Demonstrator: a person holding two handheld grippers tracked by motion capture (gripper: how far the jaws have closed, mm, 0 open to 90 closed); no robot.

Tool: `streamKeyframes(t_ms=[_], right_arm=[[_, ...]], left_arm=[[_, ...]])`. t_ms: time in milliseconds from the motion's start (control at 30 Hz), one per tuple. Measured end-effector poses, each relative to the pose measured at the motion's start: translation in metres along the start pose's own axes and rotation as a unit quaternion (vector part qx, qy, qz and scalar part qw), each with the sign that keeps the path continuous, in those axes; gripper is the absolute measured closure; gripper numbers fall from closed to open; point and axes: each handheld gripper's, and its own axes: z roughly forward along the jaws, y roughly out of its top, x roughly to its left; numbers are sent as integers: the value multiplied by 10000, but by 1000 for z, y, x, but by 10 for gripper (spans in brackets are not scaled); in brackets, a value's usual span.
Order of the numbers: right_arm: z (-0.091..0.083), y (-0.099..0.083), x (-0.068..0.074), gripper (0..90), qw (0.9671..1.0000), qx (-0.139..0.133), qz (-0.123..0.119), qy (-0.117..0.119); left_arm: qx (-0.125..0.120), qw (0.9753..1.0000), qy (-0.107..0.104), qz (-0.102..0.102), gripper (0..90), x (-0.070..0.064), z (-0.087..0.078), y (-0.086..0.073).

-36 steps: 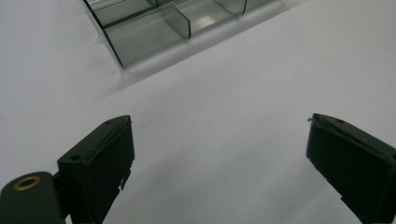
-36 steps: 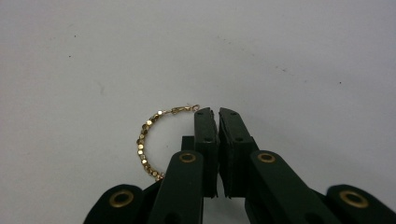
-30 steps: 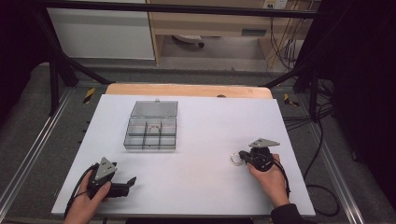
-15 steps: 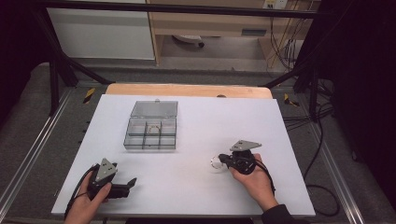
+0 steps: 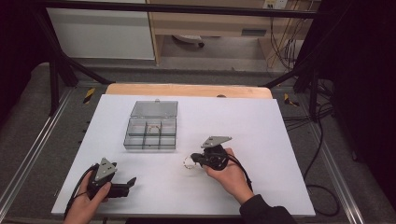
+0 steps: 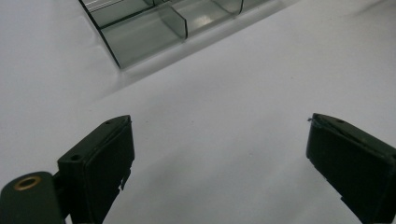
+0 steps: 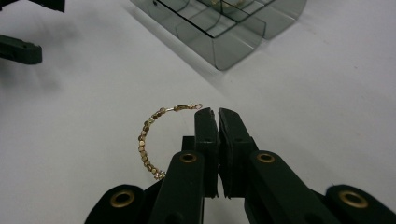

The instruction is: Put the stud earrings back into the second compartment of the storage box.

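A gold beaded bracelet (image 7: 148, 136) curves out in an arc to the left of the right gripper (image 7: 217, 113) in the right gripper view, just left of the frame's centre, one end with a small clasp near the jaw tips and the other end running down under the left jaw arm. The jaws are pressed together with barely a slit between them, and the bracelet appears pinched there, though the exact contact point is hidden behind the jaws. In the high view the bracelet (image 5: 189, 162) shows as a pale small ring a little below the frame's centre, at the tip of the right gripper (image 5: 195, 160), which a hand (image 5: 229, 171) holds over the white table (image 5: 261, 135). Above and to the left of it, left of the frame's centre, a clear plastic compartment box (image 5: 150, 133) sits with its lid (image 5: 154, 108) folded back flat; a thin gold-coloured item lies in one of its middle compartments. The box is well apart from the bracelet. In the lower left of the high view the left gripper (image 5: 130, 183) rests low on the table in the other hand (image 5: 86, 205), and the left gripper view shows its jaws spread wide with bare white table between them and a corner of the box (image 6: 140, 37) at the upper left.
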Motion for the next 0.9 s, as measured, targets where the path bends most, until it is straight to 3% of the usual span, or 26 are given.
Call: streamKeyframes(t_ms=[433, 667, 900], right_arm=[[15, 56, 11, 876, 9994, -148, -286, 124], [25, 82, 6, 876, 9991, -234, -349, 34], [33, 106, -3, 876, 9990, -403, -207, -37]], left_arm=[[-14, 10000, -2, -14, 83, 0, 0, 0], [-7, 10000, -4, -36, 83, 1, 0, -1], [-8, 10000, -19, -33, 82, 1, 0, 0]])
